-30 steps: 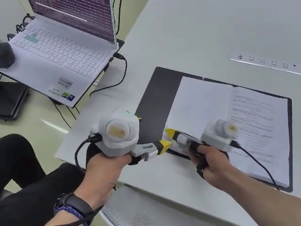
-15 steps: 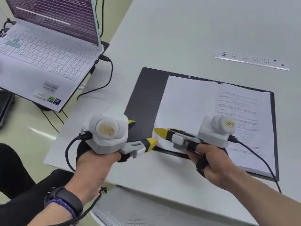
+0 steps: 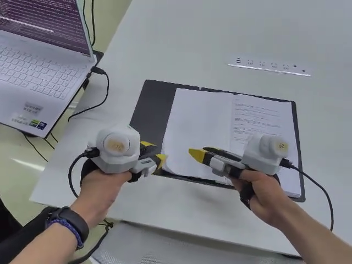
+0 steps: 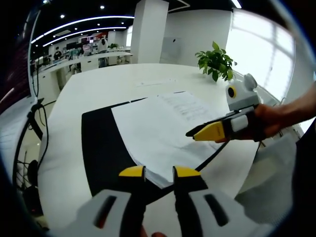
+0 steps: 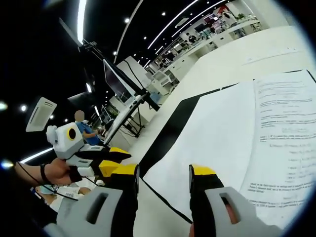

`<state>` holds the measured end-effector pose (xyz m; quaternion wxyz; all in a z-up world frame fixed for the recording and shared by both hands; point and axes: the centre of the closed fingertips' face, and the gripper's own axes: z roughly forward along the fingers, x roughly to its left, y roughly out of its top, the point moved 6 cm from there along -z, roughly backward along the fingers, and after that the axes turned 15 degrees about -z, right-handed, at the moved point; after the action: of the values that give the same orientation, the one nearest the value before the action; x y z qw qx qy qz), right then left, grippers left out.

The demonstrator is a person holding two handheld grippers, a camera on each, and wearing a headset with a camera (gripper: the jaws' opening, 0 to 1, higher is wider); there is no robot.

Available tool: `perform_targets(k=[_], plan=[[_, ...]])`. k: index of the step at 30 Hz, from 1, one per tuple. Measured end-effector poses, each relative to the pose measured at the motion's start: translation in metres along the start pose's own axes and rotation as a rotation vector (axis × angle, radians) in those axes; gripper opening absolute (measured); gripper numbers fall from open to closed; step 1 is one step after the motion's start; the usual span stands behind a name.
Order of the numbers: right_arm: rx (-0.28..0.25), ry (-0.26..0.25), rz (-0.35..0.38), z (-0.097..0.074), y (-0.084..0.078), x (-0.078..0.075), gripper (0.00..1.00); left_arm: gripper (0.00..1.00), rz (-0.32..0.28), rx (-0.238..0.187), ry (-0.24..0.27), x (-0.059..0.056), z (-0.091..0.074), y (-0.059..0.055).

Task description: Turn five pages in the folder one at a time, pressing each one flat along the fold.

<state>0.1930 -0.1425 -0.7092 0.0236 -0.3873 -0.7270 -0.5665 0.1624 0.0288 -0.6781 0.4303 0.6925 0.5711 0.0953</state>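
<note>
A black folder (image 3: 149,110) lies open on the white table. A blank white page (image 3: 198,126) lies on its left half and a printed page (image 3: 263,124) on its right. My left gripper (image 3: 155,160) hovers at the folder's near left edge, just short of the blank page's corner (image 4: 159,181). Its jaws stand a little apart in the left gripper view (image 4: 159,173). My right gripper (image 3: 193,153) points left, low over the blank page's near edge. It is open with nothing between its jaws (image 5: 164,173).
A white laptop (image 3: 38,71) sits at the far left, its cable (image 3: 93,104) running toward the folder. A white power strip (image 3: 269,67) lies beyond the folder. The table's near edge (image 3: 165,220) is just under both hands.
The head camera has swung, so the folder sits further left in view. The two grippers' tips, nearly touching before, have drawn apart. The pages lie as before.
</note>
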Motion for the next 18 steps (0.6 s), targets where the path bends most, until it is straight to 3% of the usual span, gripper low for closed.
perform_targets(k=[7, 10, 14, 18], plan=[[0.008, -0.038, 0.001, -0.02, -0.008, -0.008, 0.39, 0.12, 0.006, 0.022, -0.019, -0.004, 0.019, 0.002], [0.016, -0.043, -0.008, -0.025, -0.009, -0.009, 0.39, 0.07, 0.009, 0.042, -0.013, -0.001, 0.028, -0.001], [0.018, -0.05, -0.01, -0.032, -0.009, -0.011, 0.39, 0.01, -0.039, 0.049, -0.014, 0.0, 0.034, -0.005], [0.019, -0.06, -0.003, -0.037, -0.01, -0.016, 0.38, 0.0, -0.038, 0.073, -0.008, 0.001, 0.04, -0.012]])
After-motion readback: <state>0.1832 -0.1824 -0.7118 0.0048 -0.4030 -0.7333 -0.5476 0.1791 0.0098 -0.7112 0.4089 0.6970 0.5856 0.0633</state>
